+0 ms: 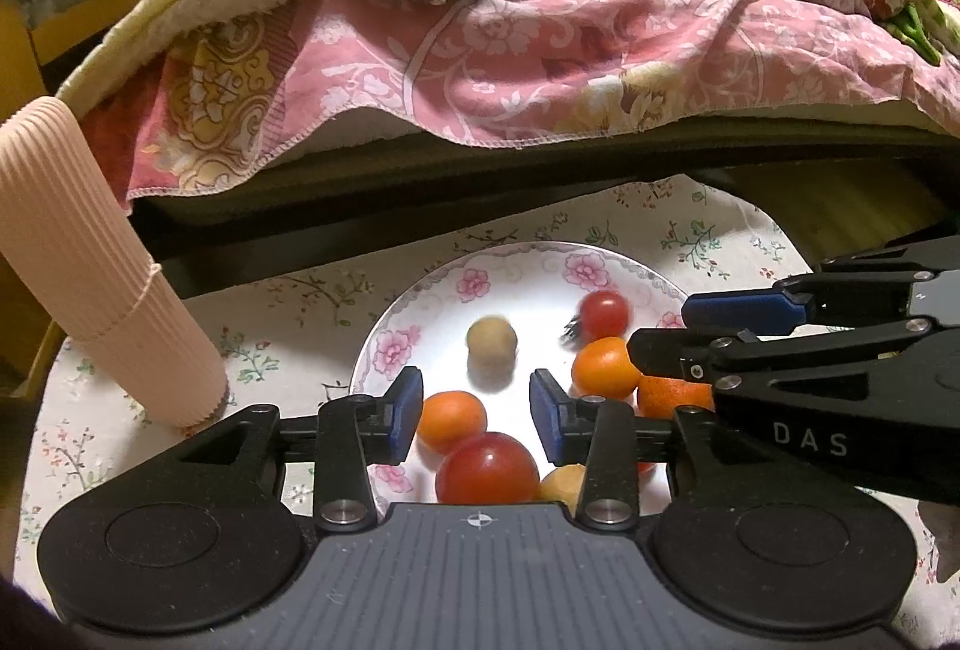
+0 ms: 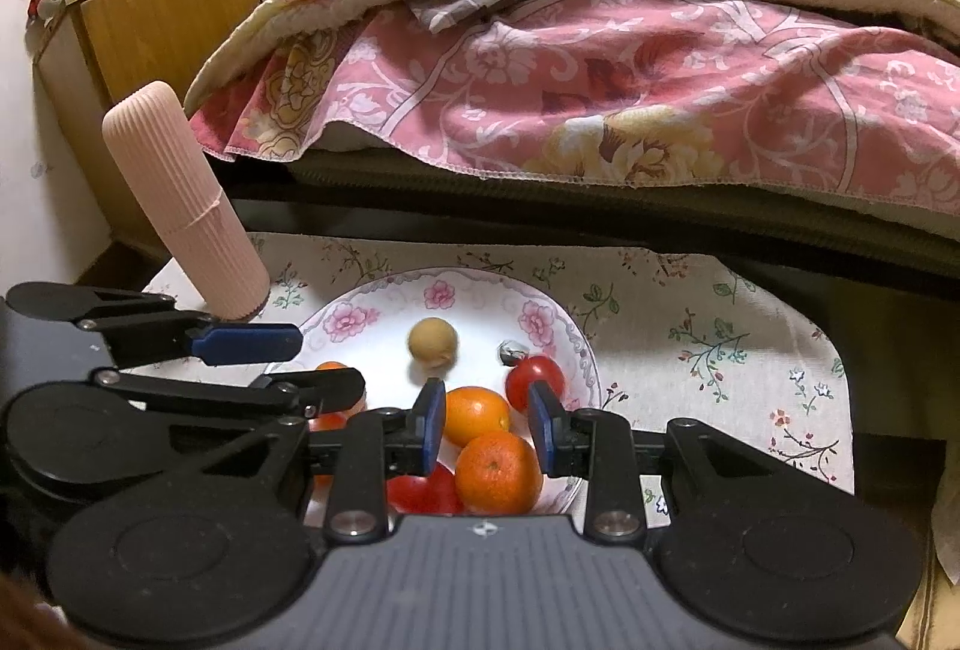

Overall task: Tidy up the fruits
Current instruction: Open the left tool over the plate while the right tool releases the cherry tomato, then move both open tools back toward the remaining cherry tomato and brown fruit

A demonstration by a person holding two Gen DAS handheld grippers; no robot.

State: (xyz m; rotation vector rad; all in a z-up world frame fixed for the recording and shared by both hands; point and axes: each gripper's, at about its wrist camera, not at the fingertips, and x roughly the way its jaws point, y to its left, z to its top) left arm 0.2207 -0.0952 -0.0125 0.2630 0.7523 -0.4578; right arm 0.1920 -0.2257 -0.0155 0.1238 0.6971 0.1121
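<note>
A flowered white plate [image 1: 420,290] [image 2: 360,299] holds several fruits. A tan round fruit [image 1: 492,341] [image 2: 432,342] lies blurred at the plate's middle, just beyond my left gripper [image 1: 475,410]. That gripper is open with nothing between its blue pads. Below it lie a small orange [image 1: 451,421] and a red tomato [image 1: 487,470]. My right gripper [image 2: 487,425] hovers over the plate's right side, jaws narrow and gripping nothing. An oval orange [image 2: 477,413], a mandarin [image 2: 498,473] and a tomato [image 2: 534,383] lie under it. Each gripper shows in the other's view: the right gripper [image 1: 660,332] and the left gripper [image 2: 329,363].
A tall pink ribbed cylinder [image 1: 90,278] [image 2: 180,206] stands left of the plate on the flowered tablecloth [image 2: 720,350]. Behind the table a bed with a pink quilt [image 1: 540,50] overhangs. A wooden cabinet [image 2: 168,8] stands at the back left.
</note>
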